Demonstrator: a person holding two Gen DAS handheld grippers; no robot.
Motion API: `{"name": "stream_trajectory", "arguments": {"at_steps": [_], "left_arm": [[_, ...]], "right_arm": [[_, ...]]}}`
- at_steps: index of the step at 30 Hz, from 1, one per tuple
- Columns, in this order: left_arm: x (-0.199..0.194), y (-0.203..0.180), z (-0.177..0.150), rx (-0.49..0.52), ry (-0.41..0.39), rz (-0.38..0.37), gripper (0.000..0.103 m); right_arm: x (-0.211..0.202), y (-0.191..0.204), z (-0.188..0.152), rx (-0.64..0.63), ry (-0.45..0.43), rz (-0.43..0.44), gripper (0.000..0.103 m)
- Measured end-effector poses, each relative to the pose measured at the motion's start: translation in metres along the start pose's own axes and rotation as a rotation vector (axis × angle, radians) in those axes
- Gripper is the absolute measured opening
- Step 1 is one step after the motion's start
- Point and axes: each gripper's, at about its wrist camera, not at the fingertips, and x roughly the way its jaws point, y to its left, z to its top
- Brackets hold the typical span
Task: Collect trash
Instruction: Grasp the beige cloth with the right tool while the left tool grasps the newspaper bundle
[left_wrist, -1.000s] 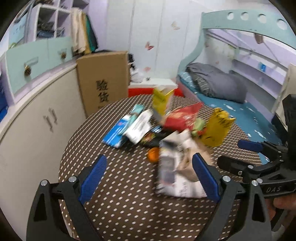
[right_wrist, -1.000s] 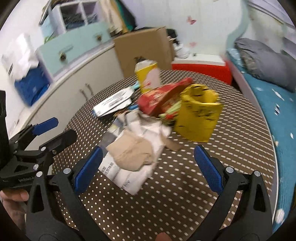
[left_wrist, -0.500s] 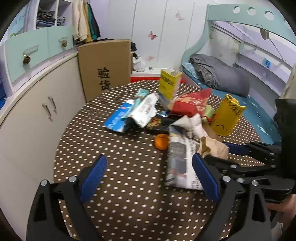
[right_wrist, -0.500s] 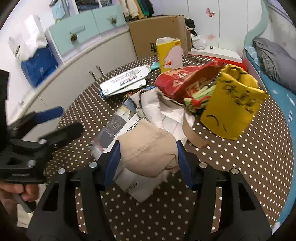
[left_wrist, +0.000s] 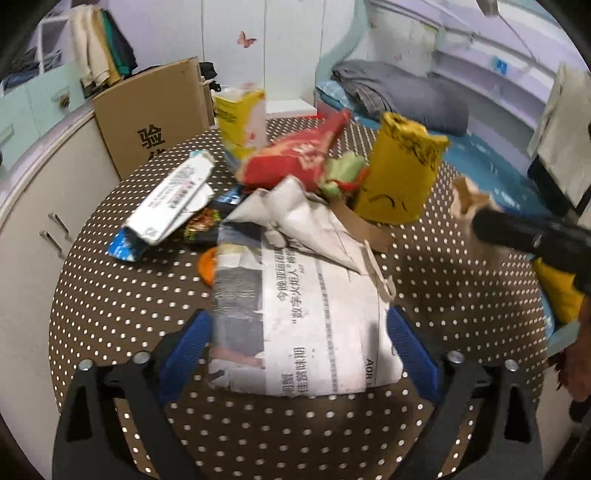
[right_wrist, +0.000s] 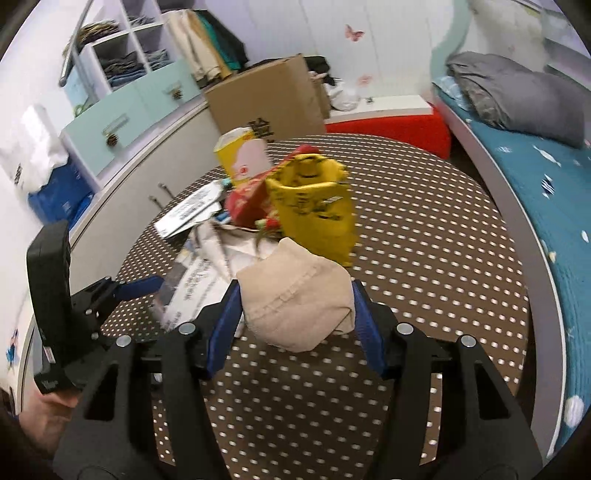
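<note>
A pile of trash lies on a round brown dotted table (left_wrist: 110, 295). My right gripper (right_wrist: 295, 321) is shut on a crumpled beige paper wad (right_wrist: 295, 295) and holds it above the table; the wad also shows in the left wrist view (left_wrist: 469, 199). My left gripper (left_wrist: 299, 343) is open, its blue pads on either side of a folded newspaper (left_wrist: 303, 317) that lies flat. A yellow bag (left_wrist: 399, 173) stands open behind it, also in the right wrist view (right_wrist: 314, 206). A red snack bag (left_wrist: 295, 155) and a yellow carton (left_wrist: 240, 114) sit further back.
A white and blue wrapper (left_wrist: 170, 199), an orange lid (left_wrist: 207, 266) and dark wrappers lie left of the newspaper. A cardboard box (left_wrist: 151, 110) and cabinets (left_wrist: 40, 206) stand to the left. A bed (right_wrist: 546, 192) runs along the right.
My right gripper closed on the beige wad, lifted it off the newspaper and drew it back to the right. My left gripper moved forward until its pads flank the newspaper.
</note>
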Motion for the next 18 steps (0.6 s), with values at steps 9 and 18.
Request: {"name": "stream_trajectory", "arguments": {"at_steps": [9,18], "left_arm": [[0.017,-0.014,0.005,-0.003,0.035,0.013,0.09],[0.007,0.012,-0.003,-0.082,0.011,-0.057,0.055]], "right_arm": [[-0.001,-0.012,-0.001,0.021,0.0,-0.002,0.058],[0.0,-0.011,-0.004,0.016,0.009,0.004,0.058]]}}
